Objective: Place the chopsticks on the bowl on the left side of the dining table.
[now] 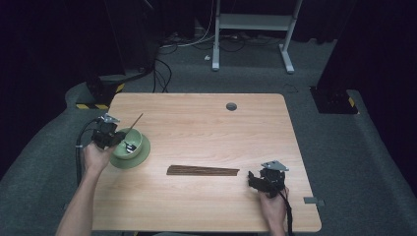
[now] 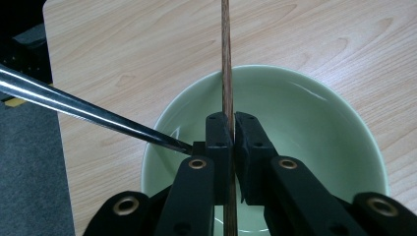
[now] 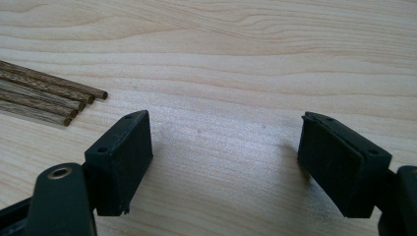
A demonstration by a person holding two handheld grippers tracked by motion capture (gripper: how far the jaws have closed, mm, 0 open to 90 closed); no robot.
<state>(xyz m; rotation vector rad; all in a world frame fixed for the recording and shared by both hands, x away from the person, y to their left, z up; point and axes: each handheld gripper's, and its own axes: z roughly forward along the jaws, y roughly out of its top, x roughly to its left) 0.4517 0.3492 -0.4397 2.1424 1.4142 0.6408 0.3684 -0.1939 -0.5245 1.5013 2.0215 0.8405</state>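
The left gripper [image 1: 109, 133] sits near the counter's [image 1: 206, 123] left edge, its jaws clamped together on a single wooden chopstick [image 1: 135, 120] held over the green bowl [image 1: 134, 146]. The bowl rests on a green saucer [image 1: 129, 160] close to that left edge, so little room remains on that side, while the middle and far part of the counter lie open. In the left gripper view the chopstick [image 2: 226, 59] runs straight up between the pads and away over the bowl's [image 2: 305, 128] far rim; in the high view its long axis slants up and to the right, its free end pointing toward the far side of the counter. A shiny metal utensil [image 2: 88, 112] leans into the bowl from the left; its lower end is hidden behind the jaws and its handle is cut off at the frame edge. The right gripper [image 1: 260, 181] rests near the near right corner, jaws wide apart with nothing between them, just beside the right-hand ends of a bundle of chopsticks [image 1: 202, 170] lying crosswise at mid-counter. In the right gripper view only the bundle's [image 3: 44, 98] tips show.
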